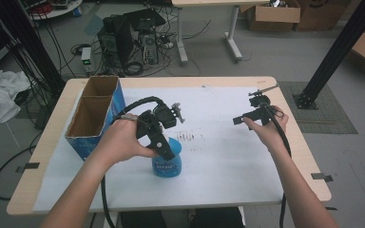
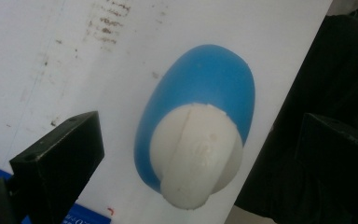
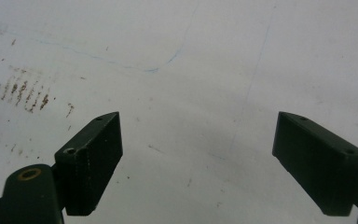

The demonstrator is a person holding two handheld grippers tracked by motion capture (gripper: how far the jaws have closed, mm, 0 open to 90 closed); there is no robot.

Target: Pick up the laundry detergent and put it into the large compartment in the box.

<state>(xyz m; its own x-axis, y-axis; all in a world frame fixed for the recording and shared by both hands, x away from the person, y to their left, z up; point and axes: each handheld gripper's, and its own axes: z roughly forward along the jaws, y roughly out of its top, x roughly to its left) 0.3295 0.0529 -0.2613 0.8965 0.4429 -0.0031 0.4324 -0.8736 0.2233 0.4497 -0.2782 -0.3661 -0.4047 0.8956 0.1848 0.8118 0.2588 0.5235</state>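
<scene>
Left gripper (image 2: 193,154) hovers over the blue bottle (image 1: 168,161), jaws spread either side of its white cap (image 2: 196,154) (lined up for a grab), just right of cardboard box (image 1: 95,114). Right gripper (image 3: 198,163) idle, jaws apart, far right of box.

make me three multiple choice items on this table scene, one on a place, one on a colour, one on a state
1. Where does the open cardboard box with blue sides stand?
A. the table's left side
B. the right edge
C. on the floor

2. What colour is the cap of the blue plastic bottle?
A. red
B. white
C. black

3. How does the left gripper stand at the bottle?
A. shut on the cap
B. open, a jaw on either side of the cap
C. lying on the table

Answers: 1 A, the high view shows the box left of the bottle. 2 B, the left gripper view shows a white cap. 3 B, gaps show between both jaws and the cap.
</scene>
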